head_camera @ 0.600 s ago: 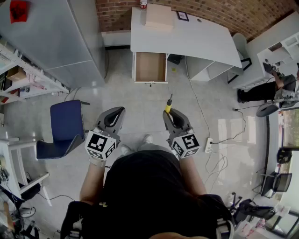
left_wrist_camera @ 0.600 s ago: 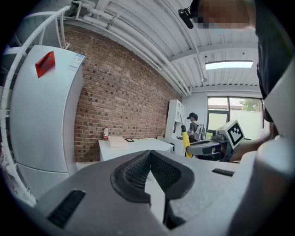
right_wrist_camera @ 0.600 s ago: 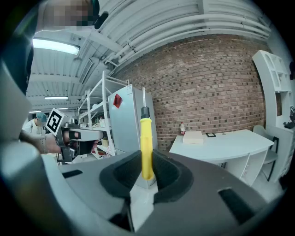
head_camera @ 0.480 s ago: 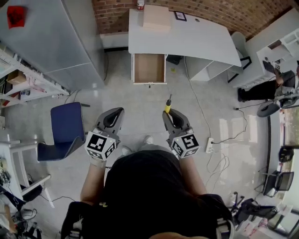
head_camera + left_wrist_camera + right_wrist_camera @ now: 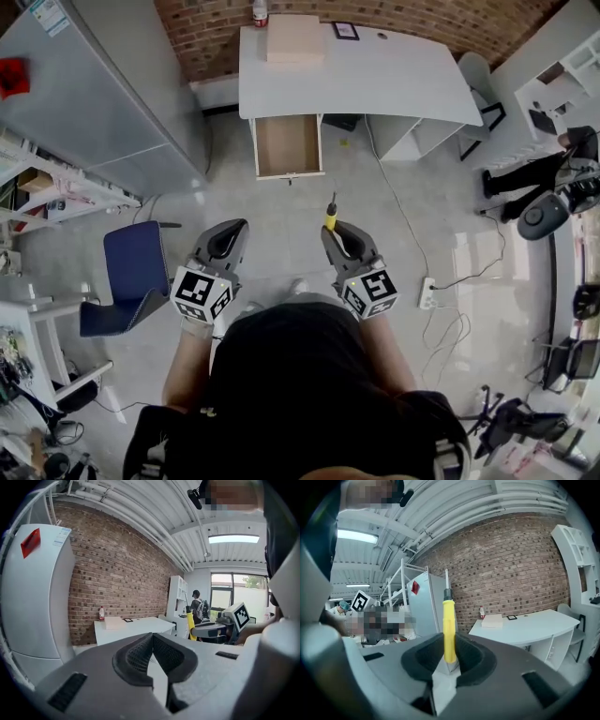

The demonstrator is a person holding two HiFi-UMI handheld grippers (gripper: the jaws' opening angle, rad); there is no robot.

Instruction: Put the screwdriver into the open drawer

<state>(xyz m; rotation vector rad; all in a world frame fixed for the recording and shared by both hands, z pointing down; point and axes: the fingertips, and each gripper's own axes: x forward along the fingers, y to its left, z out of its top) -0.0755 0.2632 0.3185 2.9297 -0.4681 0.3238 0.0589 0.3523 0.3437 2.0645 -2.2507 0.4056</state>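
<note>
The tall grey cabinet (image 5: 103, 84) fills the room at ten o'clock from the person. The white counter (image 5: 394, 75) runs along the brick wall at twelve. A blue chair (image 5: 131, 272) sits at nine o'clock.

Under the counter's left end the drawer (image 5: 288, 145) stands pulled out. Its brown bottom looks bare, though from this height I would not swear to it.

The left gripper (image 5: 232, 230) is held out in front with its jaws together on nothing. The right gripper (image 5: 333, 232), just beside it at three o'clock, is clamped on the yellow handle of the screwdriver (image 5: 330, 217). The shaft points toward twelve, at the drawer.

I judge the task about halfway. The tool is in hand and carried, but it is well short of the drawer, with bare floor between. What is left is the walk up, the reach over the drawer's front edge and the release.

Compared with half a second ago, the counter and drawer sit lower and further left in the head view, nearer the screwdriver tip. The person seems to be closing in. Both grippers hold the same pose as before.
</note>
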